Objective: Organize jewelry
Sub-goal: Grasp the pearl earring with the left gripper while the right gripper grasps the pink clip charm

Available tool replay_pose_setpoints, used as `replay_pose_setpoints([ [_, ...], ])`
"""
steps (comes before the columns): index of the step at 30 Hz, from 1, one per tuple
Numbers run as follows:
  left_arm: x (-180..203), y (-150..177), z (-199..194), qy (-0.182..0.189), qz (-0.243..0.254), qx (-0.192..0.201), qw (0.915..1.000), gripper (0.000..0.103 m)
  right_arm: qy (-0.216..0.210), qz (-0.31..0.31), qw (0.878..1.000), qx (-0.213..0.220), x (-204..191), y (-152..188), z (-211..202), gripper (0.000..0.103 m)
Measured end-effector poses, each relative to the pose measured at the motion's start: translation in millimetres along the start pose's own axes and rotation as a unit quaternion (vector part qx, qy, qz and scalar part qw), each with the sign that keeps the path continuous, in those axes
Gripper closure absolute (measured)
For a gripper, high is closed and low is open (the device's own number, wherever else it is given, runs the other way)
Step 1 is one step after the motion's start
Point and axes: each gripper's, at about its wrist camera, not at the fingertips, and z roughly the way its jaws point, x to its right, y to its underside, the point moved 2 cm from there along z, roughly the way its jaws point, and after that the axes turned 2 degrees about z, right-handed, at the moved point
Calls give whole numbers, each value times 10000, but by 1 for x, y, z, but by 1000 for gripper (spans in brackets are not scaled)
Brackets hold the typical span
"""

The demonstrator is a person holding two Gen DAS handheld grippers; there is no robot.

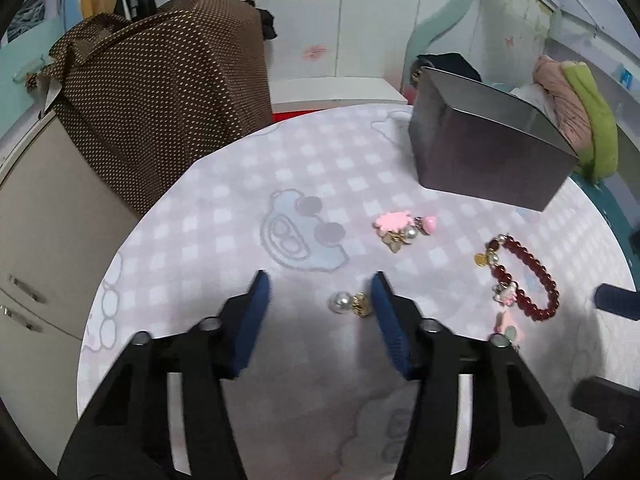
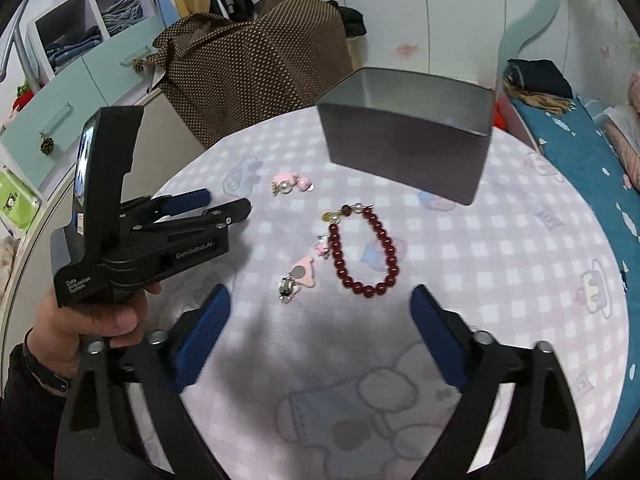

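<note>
A red bead bracelet (image 2: pixel 362 250) with small charms lies mid-table; it also shows in the left wrist view (image 1: pixel 528 276). A pearl-and-gold earring (image 1: pixel 350 304) lies between my open left gripper's (image 1: pixel 320 282) fingertips, close to the right finger. A pink charm cluster (image 1: pixel 404 226) lies beyond it, also in the right wrist view (image 2: pixel 292 184). A pink clip with a silver charm (image 2: pixel 300 276) lies beside the bracelet. A grey metal tin (image 2: pixel 408 140) stands open at the back. My right gripper (image 2: pixel 320 300) is open and empty, just short of the bracelet.
The round table (image 2: pixel 500 280) has a pink checked cloth. A brown dotted bag (image 2: pixel 256 56) sits on a cabinet behind it. A bed with a blue sheet (image 2: pixel 592 152) lies to the right. The left gripper's body (image 2: pixel 152 232) is at the table's left.
</note>
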Motion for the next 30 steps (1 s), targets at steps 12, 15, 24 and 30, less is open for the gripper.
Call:
replay_pose_setpoints([
  [12,-3,12,-16,393,-106,0,9992,88,-148,-115,9996,-188,-13,4,22,48],
  [15,-4,15,-23,412,-126,41,9991,88,-116,-185,9995,-214,-18,4,30,54],
  [24,-3,22,-48,421,-169,193,9988,88,516,-898,9946,-33,-36,5,44,88],
  [30,-5,26,-58,455,-210,243,9984,88,656,-985,9930,-6,-35,11,40,89],
])
